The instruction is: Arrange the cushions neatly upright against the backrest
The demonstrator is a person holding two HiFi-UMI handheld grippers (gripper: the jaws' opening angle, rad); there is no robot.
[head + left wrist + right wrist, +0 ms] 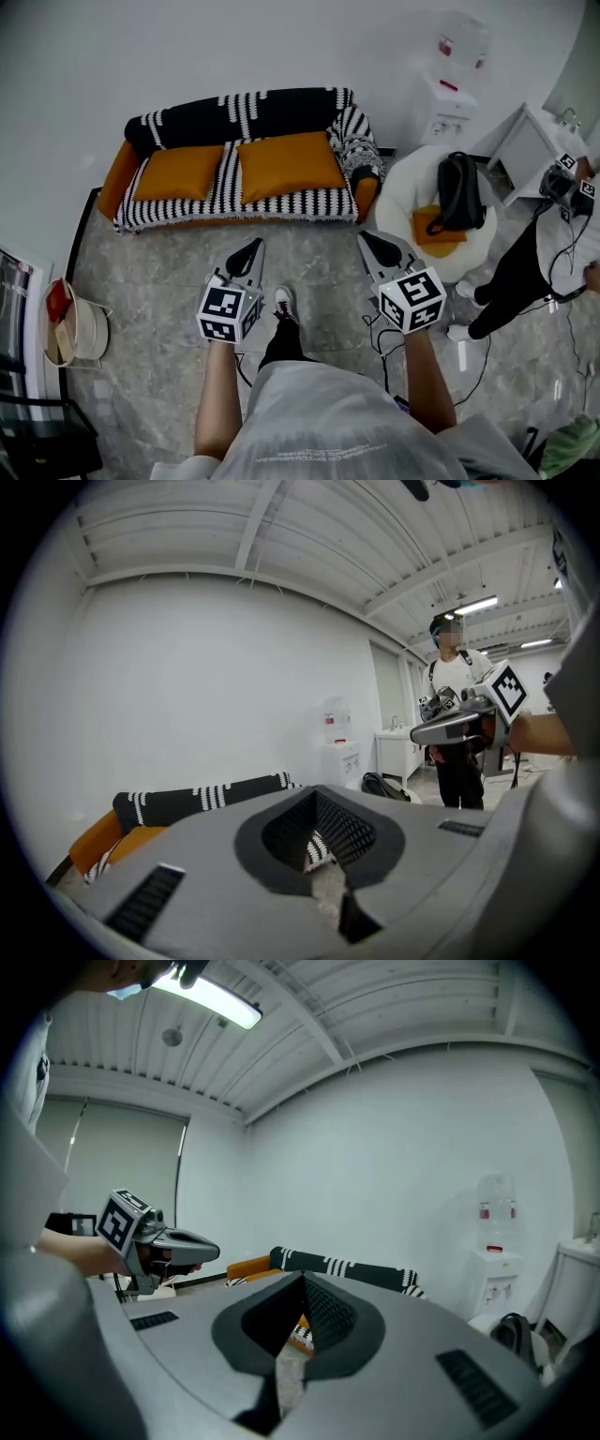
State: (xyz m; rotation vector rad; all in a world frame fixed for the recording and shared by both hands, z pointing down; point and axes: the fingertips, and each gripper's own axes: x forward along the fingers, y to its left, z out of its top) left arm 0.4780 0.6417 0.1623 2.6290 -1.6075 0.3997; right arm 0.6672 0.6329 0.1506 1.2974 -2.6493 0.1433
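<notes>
An orange sofa (111, 178) under a black-and-white striped throw stands against the far wall. Two orange cushions lie flat on its seat: a smaller one (177, 172) at the left and a larger one (289, 166) in the middle. A striped cushion (354, 139) leans at the sofa's right end. My left gripper (253, 246) and right gripper (367, 238) hover over the floor in front of the sofa, both shut and empty, well short of the cushions. The left gripper view shows the sofa's back (202, 797); the right gripper view shows it too (342, 1267).
A white round pouf (412, 183) with a black backpack (457, 192) and an orange cushion (439, 231) sits right of the sofa. A water dispenser (445, 98) stands behind it. Another person (525, 258) stands at the right. A small basket (89, 330) is at the left.
</notes>
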